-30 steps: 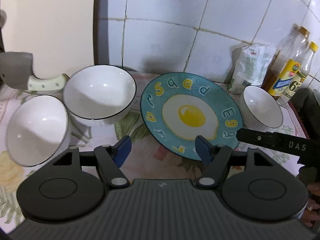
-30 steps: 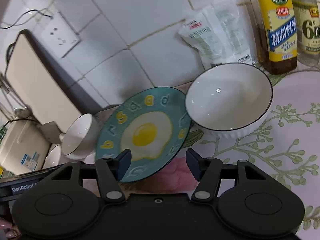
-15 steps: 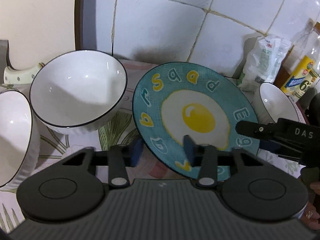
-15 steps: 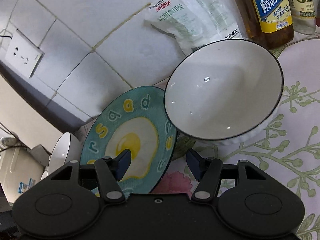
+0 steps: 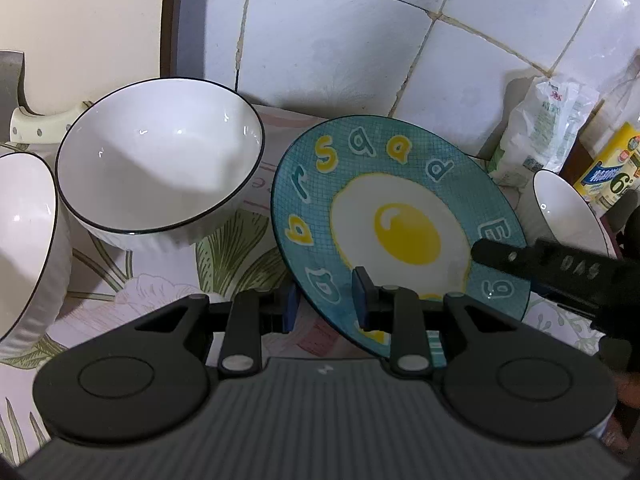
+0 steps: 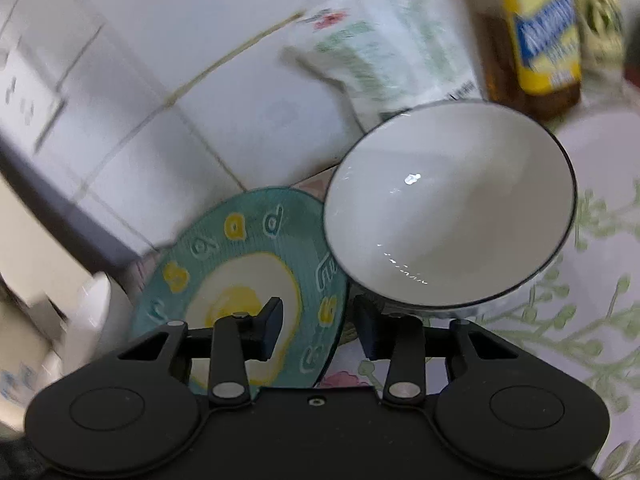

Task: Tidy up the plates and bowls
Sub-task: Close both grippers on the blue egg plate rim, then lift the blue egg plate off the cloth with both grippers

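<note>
- While your left gripper straddles the near-left rim of the egg plate, its jaws have just been closing; in the left wrist view one blue pad sits under the rim and the other over it, yet a sliver of gap shows, so you cannot tell whether the pads press on the plate.
- From that view the plate's far edge looks raised rather than flat on the floral cloth, likely because both tools are working it from opposite sides.
- Left of the plate stands a large white bowl, with a second white bowl at the frame's edge; neither touches the plate.
- Only this view shows your right tool's black finger reaching over the plate's right rim, and a third small bowl beyond it.
- In the right wrist view, blurred by motion, your right gripper has the same plate's rim between its jaws, which have just been closing; they stand apart, no pad pressing.
- That small bowl overlaps the plate's edge here and sits just above the right jaw; whether they touch is unclear.
- Only this view shows the oil bottle and white packet against the tiles.
</note>
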Available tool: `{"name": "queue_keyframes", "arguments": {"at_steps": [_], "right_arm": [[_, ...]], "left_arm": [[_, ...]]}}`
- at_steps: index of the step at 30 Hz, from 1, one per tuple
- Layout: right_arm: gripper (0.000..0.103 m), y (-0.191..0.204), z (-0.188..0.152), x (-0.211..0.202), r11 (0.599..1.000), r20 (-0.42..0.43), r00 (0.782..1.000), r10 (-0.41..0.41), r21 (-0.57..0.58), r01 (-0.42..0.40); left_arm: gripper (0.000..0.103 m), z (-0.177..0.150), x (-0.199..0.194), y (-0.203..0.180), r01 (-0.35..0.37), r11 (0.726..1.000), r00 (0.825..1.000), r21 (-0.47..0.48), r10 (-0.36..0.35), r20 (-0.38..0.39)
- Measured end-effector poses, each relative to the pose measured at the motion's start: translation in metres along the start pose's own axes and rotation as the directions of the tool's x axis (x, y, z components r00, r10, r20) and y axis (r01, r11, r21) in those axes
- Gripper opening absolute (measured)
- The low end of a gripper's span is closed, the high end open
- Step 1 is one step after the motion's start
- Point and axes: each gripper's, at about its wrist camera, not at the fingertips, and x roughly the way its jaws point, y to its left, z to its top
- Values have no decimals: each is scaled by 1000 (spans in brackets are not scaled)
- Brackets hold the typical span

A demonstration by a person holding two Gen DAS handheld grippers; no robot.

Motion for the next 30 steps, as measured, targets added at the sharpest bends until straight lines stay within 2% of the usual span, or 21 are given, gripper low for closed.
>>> {"name": "queue_keyframes", "arguments": {"at_steps": [1,3,4,6,8,9,13,16,21,25,30], "right_arm": [[41,5,-2,1,999,2,1000,-21,-39,21],[31,12,-4,2,994,9,998,-55,-98,56],[31,13,-4,3,992,9,998,-61,-106,62],[22,6,0,2,997,-11,999,-47,-65,46],[19,-4,5,-1,1000,-39,999,-15,13,16],[18,-6,5,-4,1000,-38,999,-4,15,4],[17,-1,5,-19,999,-4,1000,26,-34,-26],[19,-1,6,-28,998,-2,999,52,-25,-52],[19,1,5,-42,997,-17,998,62,-42,-63],[19,6,5,-63,995,-28,997,73,-61,-75],[20,10,4,-106,993,-1,996,93,-77,-93]], "left_arm": [[26,-1,0,0,-2,1000,1000,1,2,4],[26,-1,0,-1,-6,1000,1000,3,6,8],[26,0,0,-2,-8,1000,1000,4,8,5],[26,2,1,-5,-18,1000,1000,17,18,-7],[26,4,-1,-5,-18,1000,1000,15,18,-19],[27,4,-3,-5,-15,1000,1000,16,15,-14],[26,8,-12,-1,9,1000,1000,-15,-9,-21],[26,5,-18,1,23,999,999,-28,-24,-34],[27,0,-39,-8,-1,1000,1000,15,1,-15],[27,-2,-65,-17,-12,999,1000,32,12,1],[27,-7,-112,-32,-9,998,999,61,7,36]]}}
